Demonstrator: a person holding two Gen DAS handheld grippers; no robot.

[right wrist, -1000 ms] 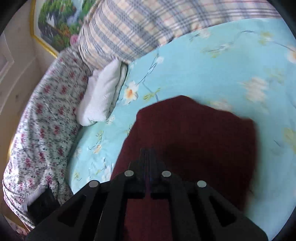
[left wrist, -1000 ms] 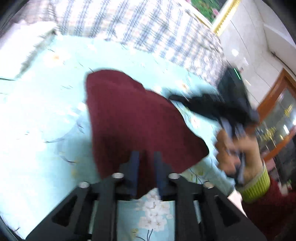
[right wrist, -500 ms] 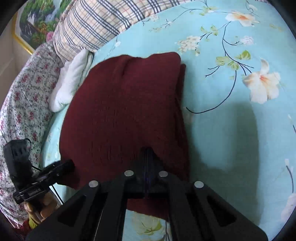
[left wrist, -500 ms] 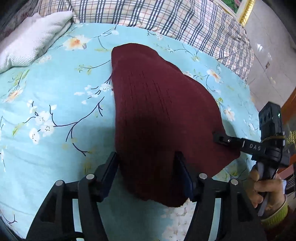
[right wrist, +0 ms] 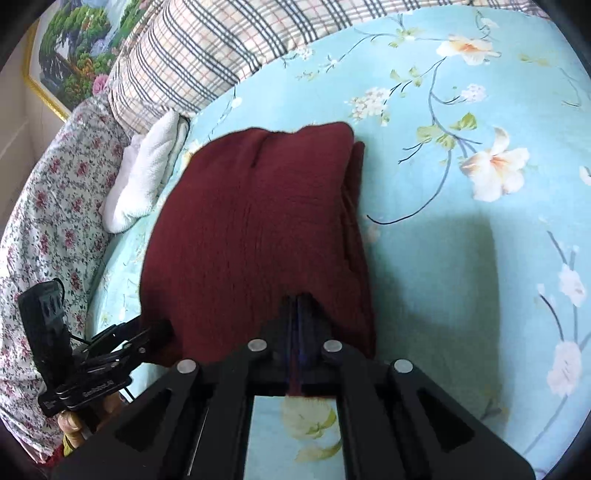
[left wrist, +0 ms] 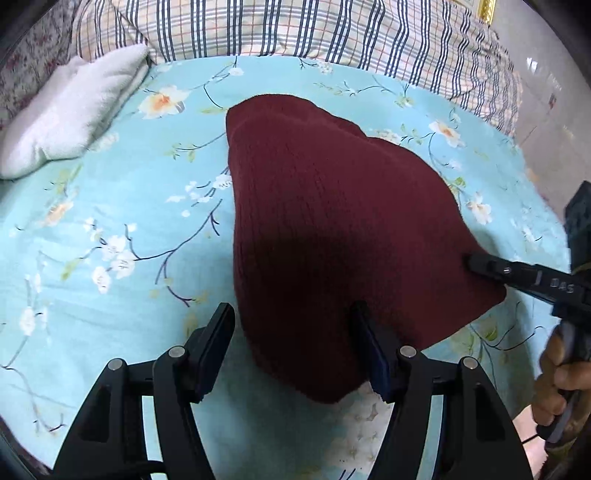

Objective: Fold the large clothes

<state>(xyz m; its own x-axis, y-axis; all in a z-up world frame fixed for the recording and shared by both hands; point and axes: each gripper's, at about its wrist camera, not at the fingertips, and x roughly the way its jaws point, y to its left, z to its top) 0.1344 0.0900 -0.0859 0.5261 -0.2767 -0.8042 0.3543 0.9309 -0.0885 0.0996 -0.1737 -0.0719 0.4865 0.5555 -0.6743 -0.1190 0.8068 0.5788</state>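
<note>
A folded dark red knit sweater [left wrist: 325,229] lies on the light blue floral bedsheet [left wrist: 110,229]; it also shows in the right wrist view [right wrist: 255,229]. My left gripper [left wrist: 291,321] is open, its fingers standing on either side of the sweater's near corner. My right gripper [right wrist: 297,299] is shut on the sweater's near edge, with red cloth pinched between its fingers. The right gripper also shows in the left wrist view [left wrist: 476,264] at the sweater's right edge. The left gripper shows in the right wrist view [right wrist: 159,328] at the sweater's left corner.
A plaid quilt [left wrist: 295,33] is bunched along the back of the bed. A white folded towel [left wrist: 70,110] lies at the back left. A floral cover [right wrist: 48,221] hangs over the bed's side. A framed picture [right wrist: 70,48] hangs on the wall.
The sweater has come down from the air and now lies flat on the bed. My left gripper has opened and let go of it. My right gripper stays shut on the edge.
</note>
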